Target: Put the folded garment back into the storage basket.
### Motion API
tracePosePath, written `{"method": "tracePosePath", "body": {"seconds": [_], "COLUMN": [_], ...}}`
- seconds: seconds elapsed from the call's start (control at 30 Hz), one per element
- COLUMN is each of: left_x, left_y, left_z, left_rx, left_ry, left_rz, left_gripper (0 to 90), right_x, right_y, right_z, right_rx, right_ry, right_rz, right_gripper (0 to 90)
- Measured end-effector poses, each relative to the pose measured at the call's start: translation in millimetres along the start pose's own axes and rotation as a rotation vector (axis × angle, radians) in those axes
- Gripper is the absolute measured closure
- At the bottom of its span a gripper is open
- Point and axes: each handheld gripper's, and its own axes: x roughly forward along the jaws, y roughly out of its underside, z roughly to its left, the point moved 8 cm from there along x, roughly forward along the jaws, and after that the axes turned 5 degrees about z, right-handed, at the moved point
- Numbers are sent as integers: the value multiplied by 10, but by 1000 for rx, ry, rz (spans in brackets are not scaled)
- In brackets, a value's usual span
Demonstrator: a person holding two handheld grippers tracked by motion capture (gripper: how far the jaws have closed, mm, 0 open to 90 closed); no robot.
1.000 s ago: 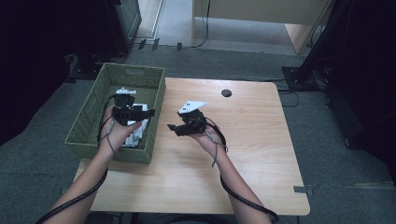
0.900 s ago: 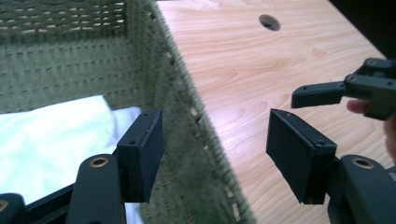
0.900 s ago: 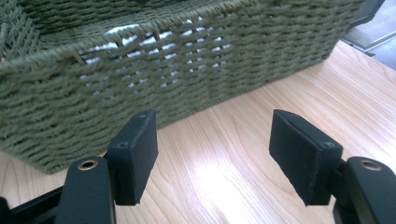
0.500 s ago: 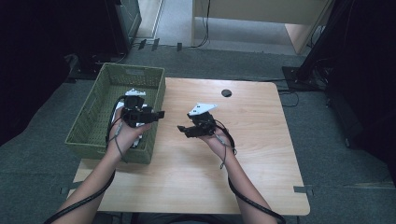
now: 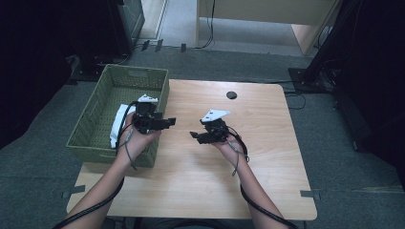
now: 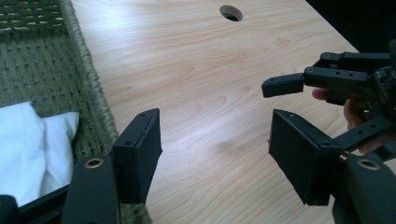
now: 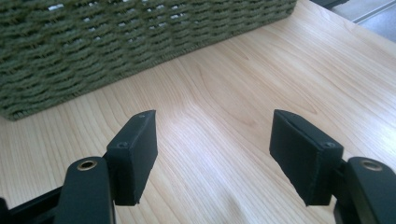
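The left gripper (image 5: 165,122) hangs over the right rim of the green woven rectangular basket (image 5: 95,117), its jaws spread with nothing between them and pointing toward the middle of the light wooden table (image 5: 267,162); they have just been opening a little further. In the left gripper view its two black pads frame bare wood. The right gripper (image 5: 195,137) sits over the table's middle, near the left one but apart from it, jaws also wide and empty, aimed back at the basket's side wall (image 7: 116,51).

A white folded cloth (image 5: 117,125) lies inside the basket at its right side (partly hidden by the left hand (image 5: 138,138)), its long axis running along the basket's length, from the near end toward the far end. In the left gripper view the cloth (image 6: 32,149) lies just inside the rim
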Motion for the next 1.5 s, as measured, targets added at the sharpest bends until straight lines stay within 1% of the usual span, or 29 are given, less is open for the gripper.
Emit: {"method": "tracePosePath", "body": {"seconds": [0.07,0.17,0.27,0.4,0.57,0.7,0.9,1.0,1.07,1.13,1.17,1.2,1.27,1.33,1.4,1.47,1.5], "left_x": [23,62,103,162,226,285,327,327,360,391,404,416,442,466,507,564,593], "left_y": [9,20,28,66,117,147,202,221,244,266,277,290,306,329,360,391,406], "left_z": [-33,-73,-130,-205,-320,-383,-455,-517,-526,-525,-533,-543,-558,-579,-600,-630,-633], "left_rx": [1,10,8,21,40,52,64,90,82,85,95,103,111,110,121,122,121], "left_ry": [5,1,14,20,31,35,32,37,42,31,27,25,17,24,22,46,46], "left_rz": [-1,-2,-10,-9,-9,-9,-12,-17,-3,3,2,2,-3,-6,-3,5,10], "left_gripper": [341,330,322,318,314,314,312,303,303,304,304,304,303,303,303,303,303], "right_x": [-22,-65,-112,-164,-232,-275,-315,-326,-332,-344,-360,-360,-369,-373,-380,-396,-405], "right_y": [33,75,113,176,257,331,429,466,492,534,587,587,644,694,725,738,743], "right_z": [-19,-40,-59,-105,-146,-169,-170,-167,-159,-149,-138,-138,-132,-142,-145,-137,-128], "right_rx": [0,3,5,4,13,15,21,30,33,34,33,33,45,56,68,75,76], "right_ry": [6,14,22,34,47,68,69,70,72,79,85,85,81,81,81,86,90], "right_rz": [3,2,1,7,13,34,34,40,43,50,54,54,57,62,62,58,55], "right_gripper": [329,327,325,323,320,319,316,315,315,313,312,311,309,309,309,309,309]}}
